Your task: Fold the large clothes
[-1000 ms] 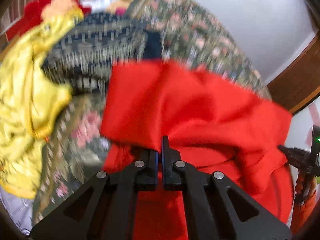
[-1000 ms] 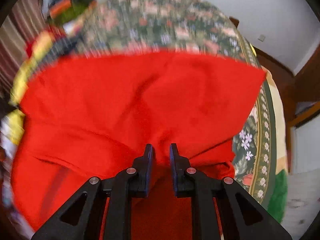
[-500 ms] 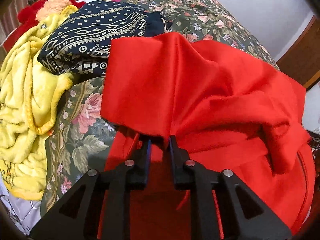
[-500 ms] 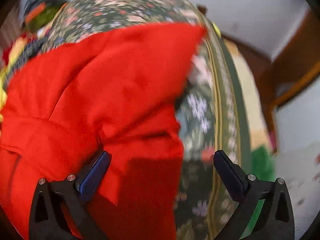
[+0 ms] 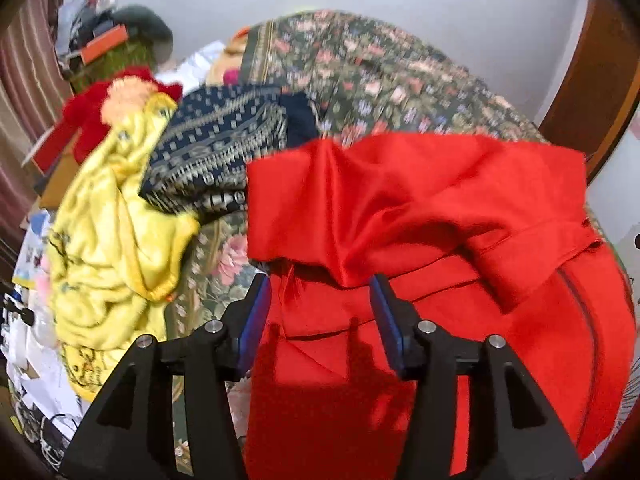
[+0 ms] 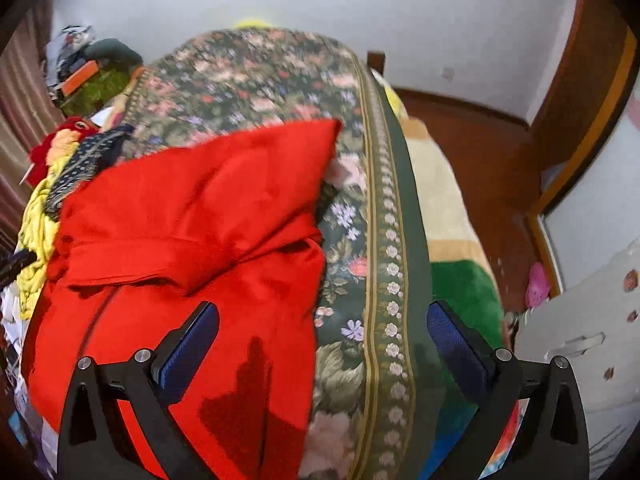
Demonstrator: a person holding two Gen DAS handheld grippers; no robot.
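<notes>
The left gripper (image 5: 320, 296) is open, a folded edge of the red cloth (image 5: 400, 208) just ahead between its fingers. The right gripper (image 6: 322, 332) gapes wide, cloth at its left finger. It looks light, limp and slippery; best taken at corners. A floral bedspread (image 6: 260, 80) lies beneath, with white walls (image 6: 400, 8) beyond.

Garment (image 5: 420, 208) lies on the bedspread (image 6: 256, 76), its upper part folded over the lower. Left of it: patterned cloth (image 5: 216, 152), resting partly on the fleece blanket (image 5: 116, 216), which lies further left. Left gripper (image 5: 320, 320) sits over the garment's near portion; right gripper (image 6: 320, 344) straddles its right edge
</notes>
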